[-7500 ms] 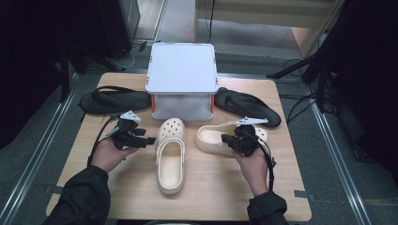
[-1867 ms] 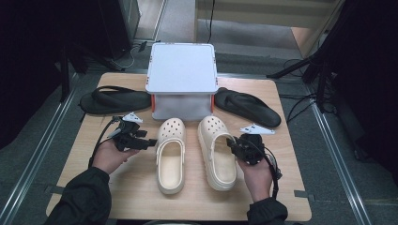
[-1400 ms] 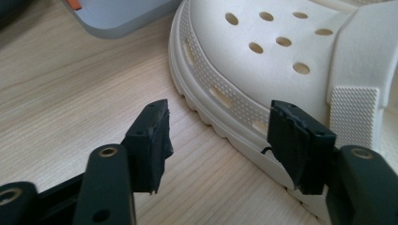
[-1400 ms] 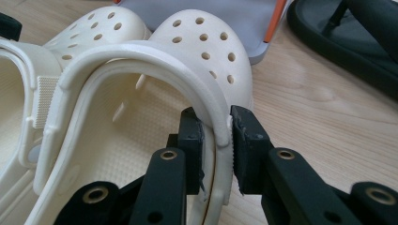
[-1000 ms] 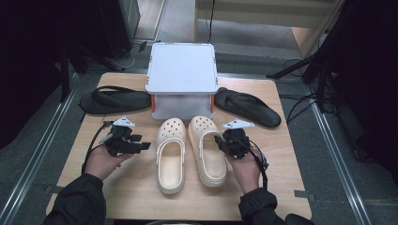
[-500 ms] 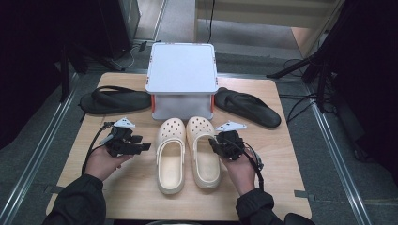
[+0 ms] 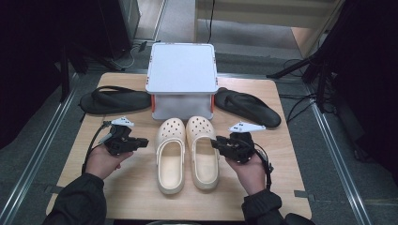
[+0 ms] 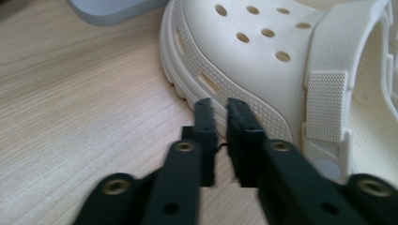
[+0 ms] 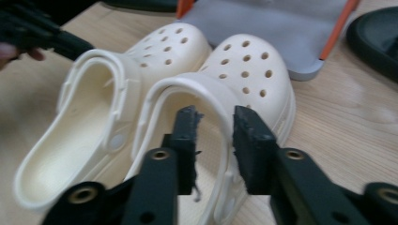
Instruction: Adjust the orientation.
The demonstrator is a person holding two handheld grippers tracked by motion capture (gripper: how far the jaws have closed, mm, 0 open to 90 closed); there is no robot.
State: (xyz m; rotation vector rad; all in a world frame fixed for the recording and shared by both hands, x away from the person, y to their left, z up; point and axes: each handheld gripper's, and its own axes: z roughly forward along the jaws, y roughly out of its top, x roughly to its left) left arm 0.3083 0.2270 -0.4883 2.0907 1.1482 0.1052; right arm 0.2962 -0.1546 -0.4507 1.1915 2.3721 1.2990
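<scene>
- The work in hand looks like pairing up 2 cream clogs. They lie side by side at the centre of the high view, toes toward the white box (image 7: 182,75) above them and heels toward the lower edge.
- The left clog (image 7: 171,154) and the right clog (image 7: 202,151) run parallel, sides touching or nearly so; this reads as a finished pairing.
- The left gripper (image 7: 144,142) sits left of centre in the high view, just beside the left clog's outer side. In the left gripper view its jaws have just closed nearly together, a thin slit between the pads, with nothing between them; the clog's ribbed sole edge (image 8: 220,84) lies just beyond the tips.
- That closed, empty stance suggests it is used as a blunt stop or nudge against the clog, not a grasp.
- The right gripper (image 7: 215,143) sits right of centre, tips at the right clog's outer side. In the right gripper view its jaws stand partly apart and have just narrowed a little, with the clog's heel strap (image 9: 187,86) beyond them, not pinched.
- 2 black sandals, 1 at the upper left (image 7: 112,100) and 1 at the upper right (image 7: 248,107), flank the box on the wooden table (image 7: 136,197), well apart from each other; they would likely be paired next.
</scene>
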